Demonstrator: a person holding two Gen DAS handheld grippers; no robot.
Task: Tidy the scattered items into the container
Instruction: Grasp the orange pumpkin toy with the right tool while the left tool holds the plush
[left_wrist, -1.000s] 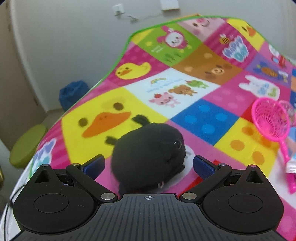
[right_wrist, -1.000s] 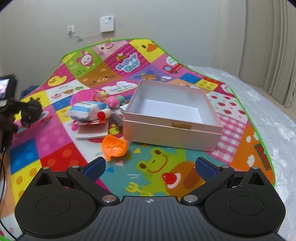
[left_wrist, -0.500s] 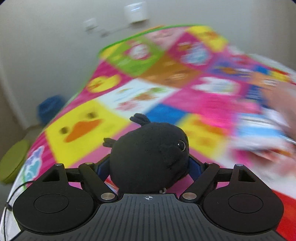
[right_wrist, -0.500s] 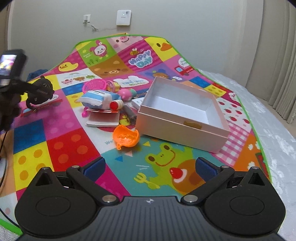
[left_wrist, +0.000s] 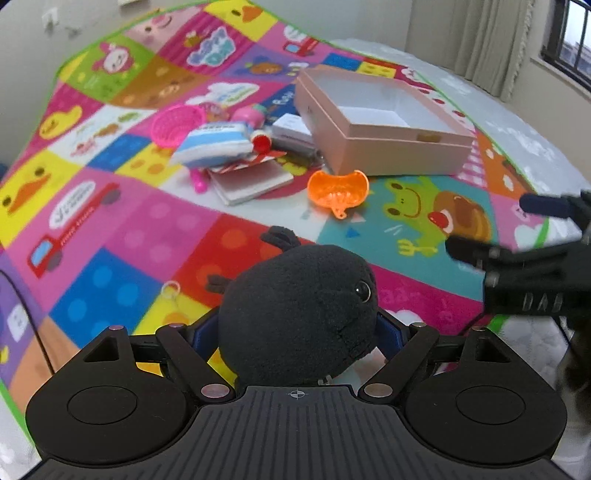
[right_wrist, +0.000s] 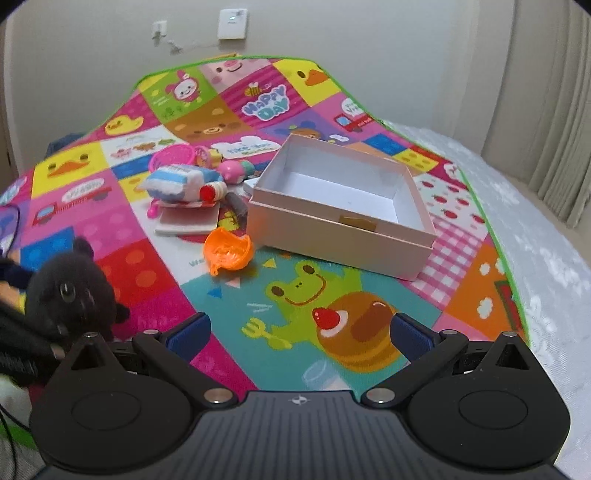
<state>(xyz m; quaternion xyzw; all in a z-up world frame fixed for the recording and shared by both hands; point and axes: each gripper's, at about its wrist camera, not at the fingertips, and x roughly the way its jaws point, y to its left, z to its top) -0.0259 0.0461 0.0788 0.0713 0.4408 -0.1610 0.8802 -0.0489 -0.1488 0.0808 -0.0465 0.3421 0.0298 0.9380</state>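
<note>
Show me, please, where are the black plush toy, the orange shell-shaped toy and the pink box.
black plush toy (left_wrist: 295, 314): left wrist view, middle of its body.
orange shell-shaped toy (left_wrist: 338, 188): left wrist view, middle of its ribbed face.
pink box (right_wrist: 332, 236): right wrist view, its near outer wall.

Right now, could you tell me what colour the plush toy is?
Black; the plush toy shows best in the left wrist view.
</note>
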